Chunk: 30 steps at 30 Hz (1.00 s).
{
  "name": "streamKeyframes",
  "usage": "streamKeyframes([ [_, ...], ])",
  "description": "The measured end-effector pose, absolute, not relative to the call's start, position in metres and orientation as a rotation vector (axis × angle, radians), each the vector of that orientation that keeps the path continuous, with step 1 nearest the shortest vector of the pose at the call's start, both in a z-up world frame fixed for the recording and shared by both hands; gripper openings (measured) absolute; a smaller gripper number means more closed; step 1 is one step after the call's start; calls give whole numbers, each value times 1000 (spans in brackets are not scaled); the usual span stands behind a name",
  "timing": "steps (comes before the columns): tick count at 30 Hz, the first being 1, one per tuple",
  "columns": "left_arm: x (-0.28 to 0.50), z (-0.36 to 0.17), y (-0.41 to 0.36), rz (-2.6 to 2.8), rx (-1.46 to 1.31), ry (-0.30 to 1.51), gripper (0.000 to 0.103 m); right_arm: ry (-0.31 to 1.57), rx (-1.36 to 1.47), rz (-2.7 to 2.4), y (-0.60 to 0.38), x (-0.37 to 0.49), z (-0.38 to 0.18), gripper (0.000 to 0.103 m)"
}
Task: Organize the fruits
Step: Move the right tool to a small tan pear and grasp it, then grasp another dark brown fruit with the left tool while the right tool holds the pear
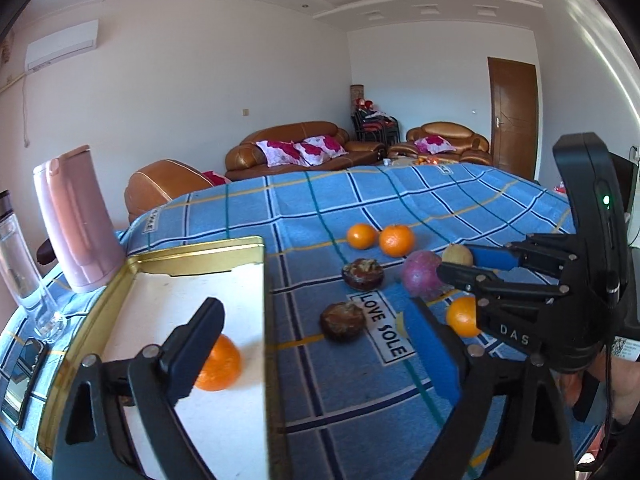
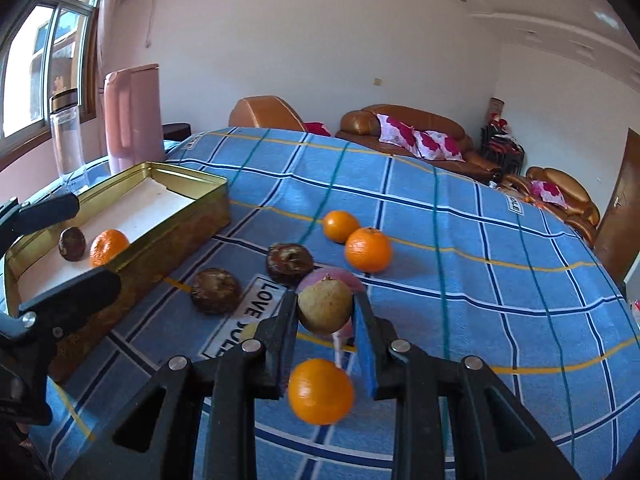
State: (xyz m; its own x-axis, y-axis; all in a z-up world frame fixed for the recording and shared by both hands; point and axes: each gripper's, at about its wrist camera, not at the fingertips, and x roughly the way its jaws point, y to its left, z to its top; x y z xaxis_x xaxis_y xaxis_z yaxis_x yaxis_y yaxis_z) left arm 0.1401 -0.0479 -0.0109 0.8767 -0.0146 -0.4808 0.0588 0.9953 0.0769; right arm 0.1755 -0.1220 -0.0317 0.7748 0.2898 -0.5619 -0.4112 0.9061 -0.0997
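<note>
A gold tin tray [image 1: 256, 256] [image 2: 208, 200] lies on the blue checked cloth at the left. It holds an orange [image 1: 220, 364] [image 2: 108, 246] and a dark brown fruit [image 2: 72, 243]. My left gripper [image 1: 316, 344] is open, over the tray's right edge. My right gripper [image 2: 325, 308] [image 1: 460, 260] is shut on a yellow-brown fruit [image 2: 325, 306] [image 1: 457, 254], held above a purple fruit [image 1: 420, 274]. Two dark brown fruits [image 2: 290, 261] [image 2: 215, 290], two oranges [image 2: 340, 226] [image 2: 368, 249] and another orange [image 2: 321, 390] lie on the cloth.
A pink jug [image 1: 78, 220] [image 2: 134, 116] and a clear bottle [image 1: 16, 252] [image 2: 68, 136] stand behind the tray. A phone [image 1: 28, 364] lies at the left edge. Sofas [image 1: 300, 148] stand beyond the table.
</note>
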Motion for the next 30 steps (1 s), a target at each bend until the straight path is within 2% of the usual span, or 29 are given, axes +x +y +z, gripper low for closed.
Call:
streamKeyframes([
  [2,152,-15,-57,-55,90,535,88,558,-192,361,-136,176,-30,29],
  [4,164,-19,-66,-69,92,568,80,564,-169,355,-145,179,-30,29],
  [7,182,-25,-73,-96,83,625,74,562,-141,356,-153,180,-29,29],
  [10,199,-34,-76,-103,62,687,70,557,-137,367,-153,178,-28,29],
  [18,216,-46,-81,-86,75,761,70,532,-126,377,-159,174,-27,29],
  [26,212,-42,-56,-73,34,737,70,524,-155,370,-154,173,-26,29],
  [27,212,-43,-59,-78,47,740,68,523,-154,370,-154,173,-26,29],
  [28,213,-44,-63,-91,62,746,61,523,-151,371,-155,173,-26,29],
  [30,216,-47,-69,-101,82,773,55,528,-145,372,-156,175,-26,29],
])
